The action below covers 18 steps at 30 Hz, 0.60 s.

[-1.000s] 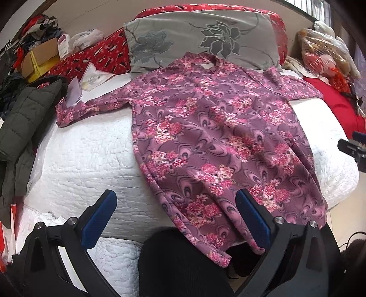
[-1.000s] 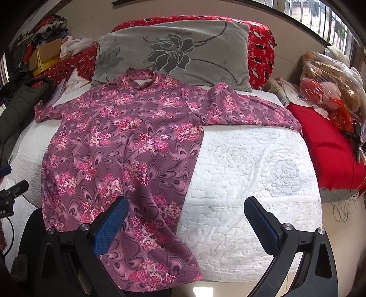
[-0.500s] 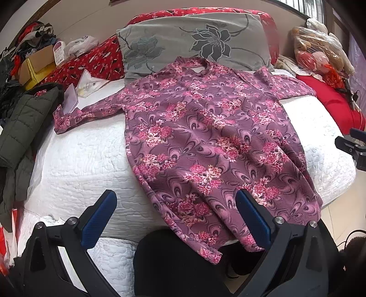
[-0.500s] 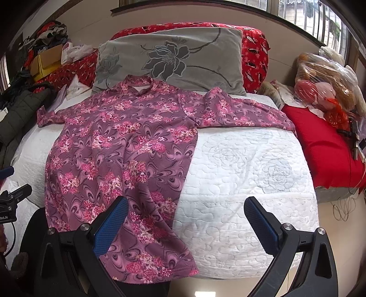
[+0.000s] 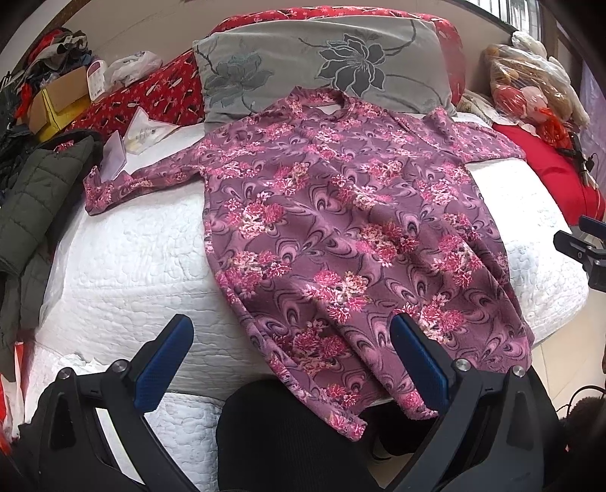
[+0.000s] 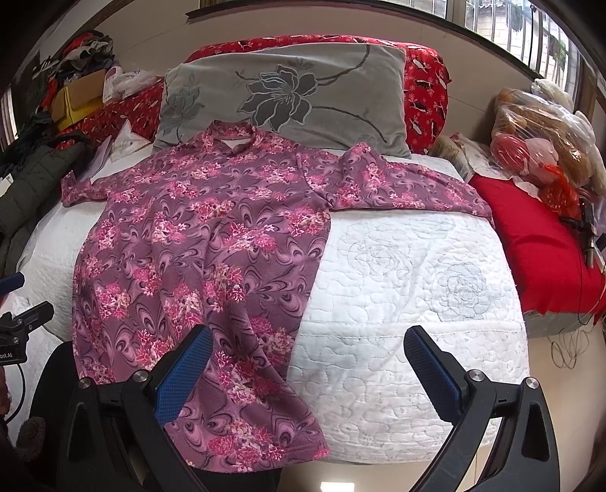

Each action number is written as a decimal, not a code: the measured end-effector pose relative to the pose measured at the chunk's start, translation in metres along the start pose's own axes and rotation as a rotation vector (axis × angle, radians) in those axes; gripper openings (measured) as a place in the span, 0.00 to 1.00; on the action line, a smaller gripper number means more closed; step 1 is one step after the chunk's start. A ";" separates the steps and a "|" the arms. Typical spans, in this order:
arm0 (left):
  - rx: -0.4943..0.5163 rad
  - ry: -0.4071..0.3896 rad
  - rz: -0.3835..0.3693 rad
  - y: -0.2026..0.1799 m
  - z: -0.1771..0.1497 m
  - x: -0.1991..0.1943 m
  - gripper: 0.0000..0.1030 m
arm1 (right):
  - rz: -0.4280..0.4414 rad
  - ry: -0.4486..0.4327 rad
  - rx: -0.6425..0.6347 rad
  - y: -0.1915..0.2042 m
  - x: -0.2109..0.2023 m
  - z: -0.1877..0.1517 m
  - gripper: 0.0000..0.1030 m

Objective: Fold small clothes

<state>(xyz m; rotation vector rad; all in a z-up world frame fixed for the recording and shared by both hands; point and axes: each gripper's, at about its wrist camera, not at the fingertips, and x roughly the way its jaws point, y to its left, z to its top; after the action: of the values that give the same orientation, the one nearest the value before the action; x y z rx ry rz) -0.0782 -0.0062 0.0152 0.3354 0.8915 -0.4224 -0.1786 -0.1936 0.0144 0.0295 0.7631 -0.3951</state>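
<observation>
The floral shirt (image 5: 341, 234) lies spread flat across the centre of the frame on the white quilted bed (image 5: 125, 257), collar against the grey pillow (image 5: 325, 64) at top, hem apparently draping over the near edge. Left tongs (image 5: 291, 355) and right tongs (image 6: 303, 359) gape wide at the bottom, gripping nothing.

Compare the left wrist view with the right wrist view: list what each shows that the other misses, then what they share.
Left wrist only: the open left hand-held gripper close up and the shirt's left hem corner hanging off the bed.
Right wrist only: the barred window, the open right hand-held gripper close up.
Both: the floral shirt spread flat on the white quilt, the grey pillow.
</observation>
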 end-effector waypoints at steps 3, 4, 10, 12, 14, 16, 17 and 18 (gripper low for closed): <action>-0.002 0.009 -0.002 0.000 0.001 0.004 1.00 | 0.001 0.007 -0.002 0.001 0.003 0.000 0.98; -0.004 0.012 -0.005 0.001 0.001 0.005 1.00 | 0.001 0.009 -0.003 0.002 0.004 0.001 0.98; -0.016 0.037 -0.010 0.003 0.003 0.014 1.00 | 0.017 0.029 -0.006 0.004 0.015 0.001 0.97; -0.023 0.050 -0.011 0.005 0.004 0.019 1.00 | 0.018 0.039 -0.007 0.005 0.020 0.002 0.96; -0.028 0.058 -0.011 0.006 0.005 0.023 1.00 | 0.021 0.048 -0.006 0.006 0.024 0.001 0.96; -0.031 0.066 -0.010 0.007 0.006 0.026 1.00 | 0.021 0.056 -0.006 0.006 0.028 0.002 0.96; -0.036 0.073 -0.013 0.009 0.007 0.029 1.00 | 0.022 0.059 -0.004 0.007 0.030 0.002 0.96; -0.044 0.077 -0.016 0.011 0.007 0.030 1.00 | 0.023 0.064 -0.002 0.006 0.032 0.002 0.96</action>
<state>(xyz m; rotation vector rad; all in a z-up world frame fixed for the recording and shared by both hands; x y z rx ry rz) -0.0510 -0.0061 -0.0039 0.3054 0.9775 -0.4062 -0.1540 -0.1992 -0.0069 0.0495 0.8255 -0.3729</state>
